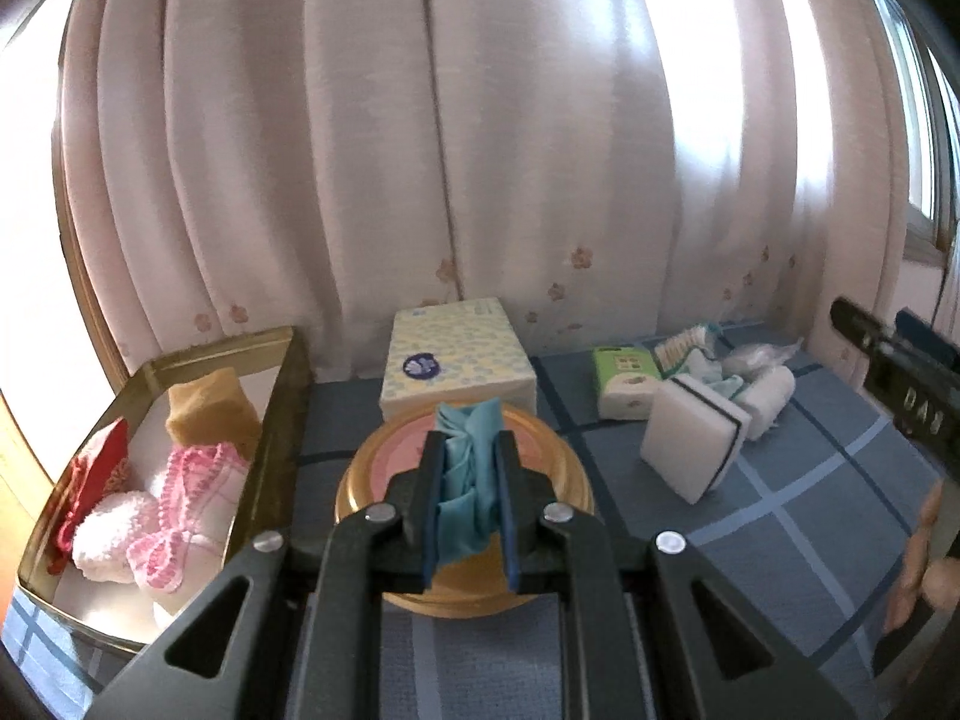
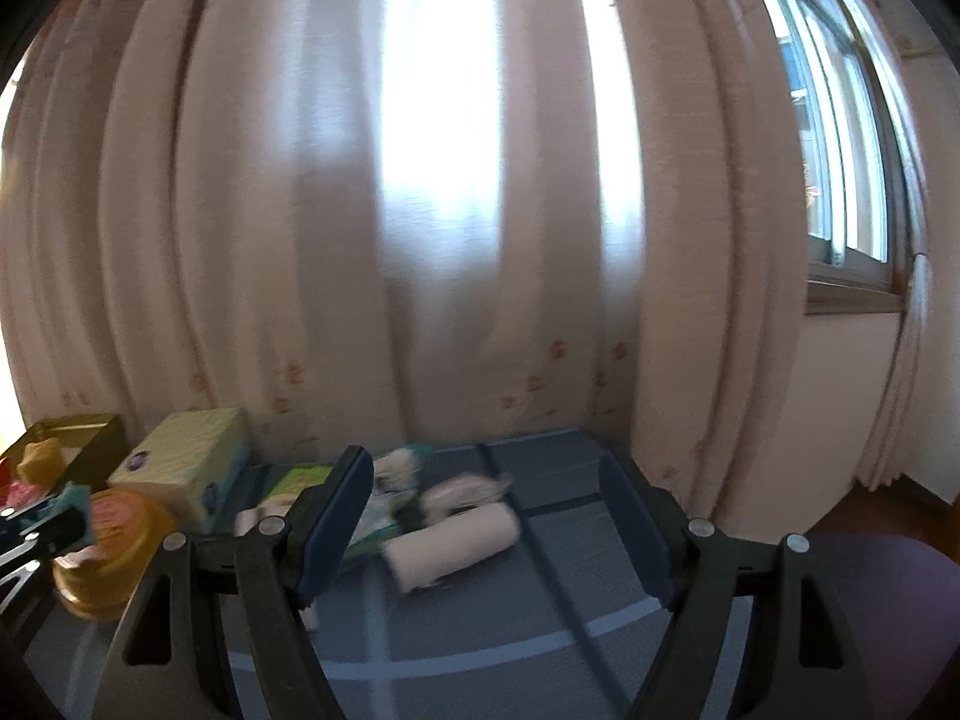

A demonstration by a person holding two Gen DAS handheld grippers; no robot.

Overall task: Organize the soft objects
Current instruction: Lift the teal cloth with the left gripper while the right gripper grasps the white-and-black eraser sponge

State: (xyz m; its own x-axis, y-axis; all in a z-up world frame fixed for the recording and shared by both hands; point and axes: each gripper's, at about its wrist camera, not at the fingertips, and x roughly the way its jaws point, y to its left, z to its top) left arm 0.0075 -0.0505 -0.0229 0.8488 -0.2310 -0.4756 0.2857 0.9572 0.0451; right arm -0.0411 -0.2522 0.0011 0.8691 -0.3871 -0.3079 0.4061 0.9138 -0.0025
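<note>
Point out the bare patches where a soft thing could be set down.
Bare blue checked cloth lies in front of the white sponge. The gold tin still has white floor free at its back. Crowded: the heap around the green tissue pack.

Open cloth lower centre, clutter ringing it.
Round tin (image 1: 465, 516) blocks centre; tissue box (image 1: 459, 360) behind; gold tray (image 1: 273, 420) left; sponge (image 1: 690, 444) right; tablecloth (image 2: 540, 612) bare lower centre.

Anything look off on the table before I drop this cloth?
The white sponge stands tilted on edge against the loose pile of packets and rolls. A white roll lies on its side. The tin with knitted items looks orderly.
</note>
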